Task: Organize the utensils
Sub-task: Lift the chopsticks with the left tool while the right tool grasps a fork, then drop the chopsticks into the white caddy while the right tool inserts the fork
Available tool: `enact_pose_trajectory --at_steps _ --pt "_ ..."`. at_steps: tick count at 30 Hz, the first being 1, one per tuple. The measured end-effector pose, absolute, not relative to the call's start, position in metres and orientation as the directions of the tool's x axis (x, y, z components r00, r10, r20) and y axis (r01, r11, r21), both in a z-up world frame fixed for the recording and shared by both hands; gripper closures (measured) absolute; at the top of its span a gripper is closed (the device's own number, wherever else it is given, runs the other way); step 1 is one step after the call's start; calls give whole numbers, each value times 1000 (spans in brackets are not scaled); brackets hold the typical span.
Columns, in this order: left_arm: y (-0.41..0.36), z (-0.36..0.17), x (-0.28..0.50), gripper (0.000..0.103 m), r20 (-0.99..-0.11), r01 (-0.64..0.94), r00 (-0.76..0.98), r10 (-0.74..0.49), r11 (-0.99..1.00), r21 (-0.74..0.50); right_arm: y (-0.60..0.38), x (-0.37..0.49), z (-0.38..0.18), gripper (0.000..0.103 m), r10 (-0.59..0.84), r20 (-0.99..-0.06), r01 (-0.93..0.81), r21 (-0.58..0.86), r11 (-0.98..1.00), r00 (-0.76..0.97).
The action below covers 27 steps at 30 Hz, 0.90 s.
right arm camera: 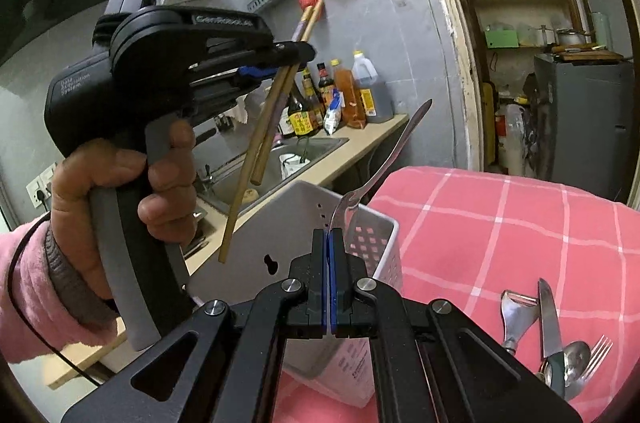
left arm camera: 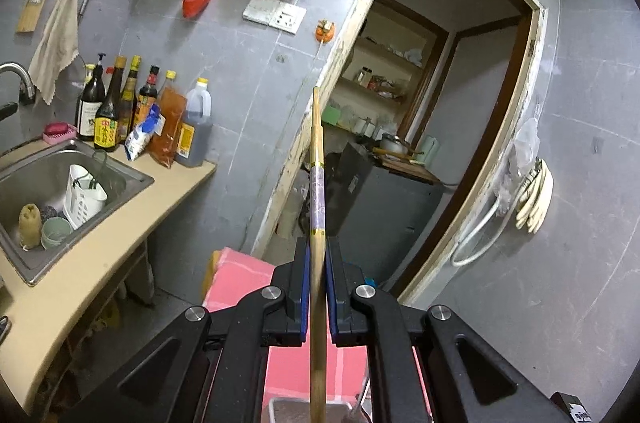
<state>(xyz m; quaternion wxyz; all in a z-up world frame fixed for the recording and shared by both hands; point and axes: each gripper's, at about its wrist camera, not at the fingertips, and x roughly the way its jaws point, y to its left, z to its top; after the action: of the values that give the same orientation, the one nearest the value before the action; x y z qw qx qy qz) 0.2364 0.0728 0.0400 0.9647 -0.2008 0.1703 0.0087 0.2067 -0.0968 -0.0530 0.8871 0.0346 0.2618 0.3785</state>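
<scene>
1. Right gripper (right arm camera: 330,243), bottom centre of the right wrist view: blue pads pressed together on the bowl end of a metal spoon (right arm camera: 384,159). Spoon handle slants away toward the upper right, tip in the air.
2. White perforated utensil holder (right arm camera: 376,243) sits just behind the right gripper on the pink checked cloth (right arm camera: 500,223). The spoon bowl hangs over the holder's open top.
3. Left gripper (right arm camera: 296,53), upper left of the right wrist view, held by a hand (right arm camera: 120,191) in a pink sleeve. Its jaws pinch a pair of wooden chopsticks (right arm camera: 272,111); these slant from upper right to lower left, lower tips left of the holder, not inside it.
4. Left wrist view confirms: blue pads (left arm camera: 306,287) clamp the chopsticks (left arm camera: 316,263) at bottom centre; from this angle they overlap and read as one stick running straight up the frame toward a doorway (left arm camera: 460,103).
5. Lower right of the right wrist view, lying on the cloth: a peeler (right arm camera: 516,319), a knife (right arm camera: 549,323), a second spoon (right arm camera: 576,363), a fork (right arm camera: 600,349), bunched together.
6. Background, left side of the left wrist view: steel sink (left arm camera: 52,159) in the counter, sauce bottles (left arm camera: 120,103) lined along the wall behind it.
</scene>
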Motion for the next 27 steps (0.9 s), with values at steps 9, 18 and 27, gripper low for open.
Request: enact_pose_trajectory --at_steps 9,18,27 --pt "77 34 227 96 -337 -79 939 -68 912 -402 -107 198 -39 102 744 -510 -631 418 654 433" --pt "79 31 220 96 -324 -57 942 -88 909 -412 -129 214 -28 102 854 -490 -398 757 517 176" --pt "83 24 215 96 -307 -61 948 -87 895 -442 -129 214 -58 101 930 -367 -37 929 368 29"
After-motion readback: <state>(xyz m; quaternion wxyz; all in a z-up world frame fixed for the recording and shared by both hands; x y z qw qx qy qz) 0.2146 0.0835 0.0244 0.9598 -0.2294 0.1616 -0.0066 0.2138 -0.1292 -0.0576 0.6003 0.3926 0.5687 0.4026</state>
